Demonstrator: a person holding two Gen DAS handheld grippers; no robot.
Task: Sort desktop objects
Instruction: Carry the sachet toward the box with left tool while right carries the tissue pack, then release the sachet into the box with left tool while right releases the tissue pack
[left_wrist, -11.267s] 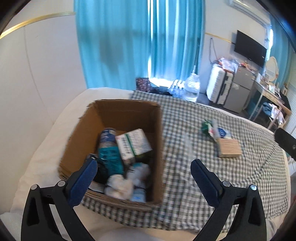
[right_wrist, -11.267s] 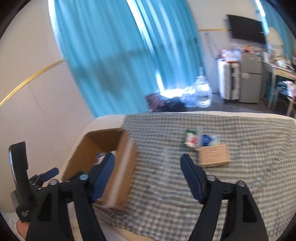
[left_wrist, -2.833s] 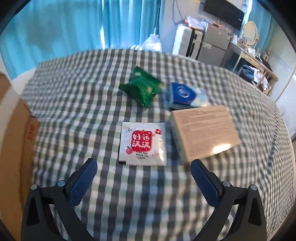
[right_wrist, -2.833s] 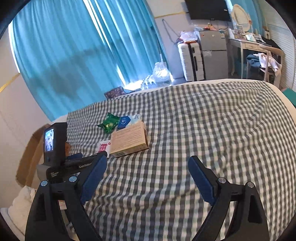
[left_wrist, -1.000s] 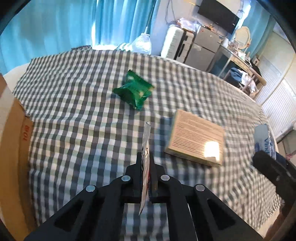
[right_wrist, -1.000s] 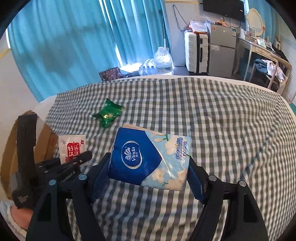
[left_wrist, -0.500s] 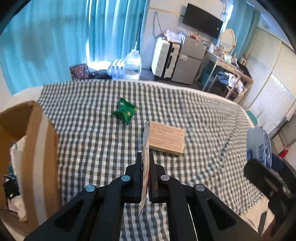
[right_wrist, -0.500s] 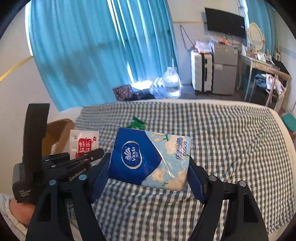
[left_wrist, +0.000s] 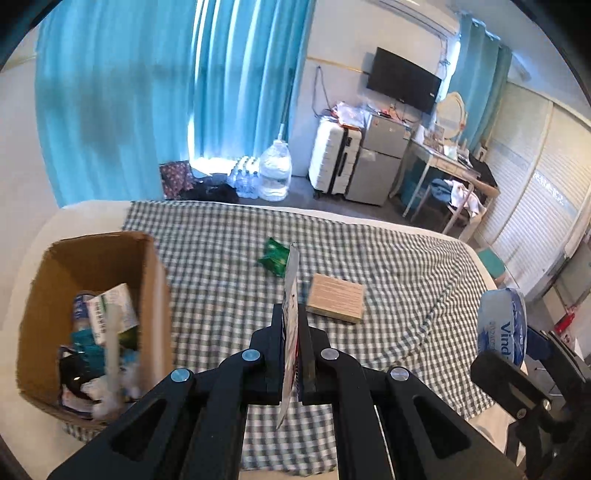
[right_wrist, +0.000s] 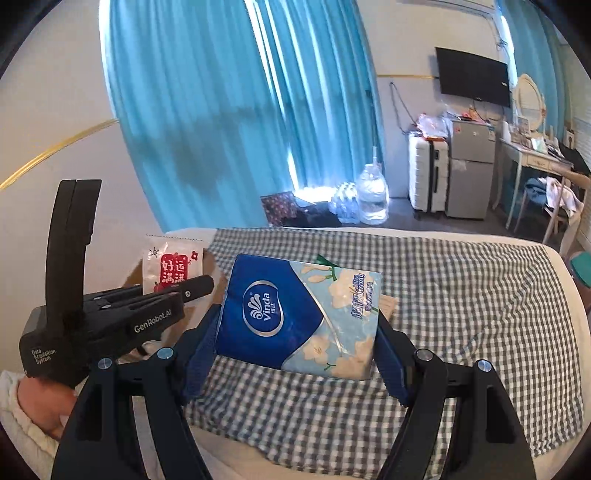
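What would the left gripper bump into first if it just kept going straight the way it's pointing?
Probably the checked cloth, near the tan box and green packet; depth is hard to judge. The left gripper is clamped on a white sachet, which would touch first.

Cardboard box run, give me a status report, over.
Left tool shut on white sachet. Right tool shut on tissue pack. Both held above the bed; cardboard box open, part full. Green packet and tan box left on cloth. Path clear.

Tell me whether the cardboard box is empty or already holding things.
Holding things: the open-topped cardboard box has cartons and packets piled inside.
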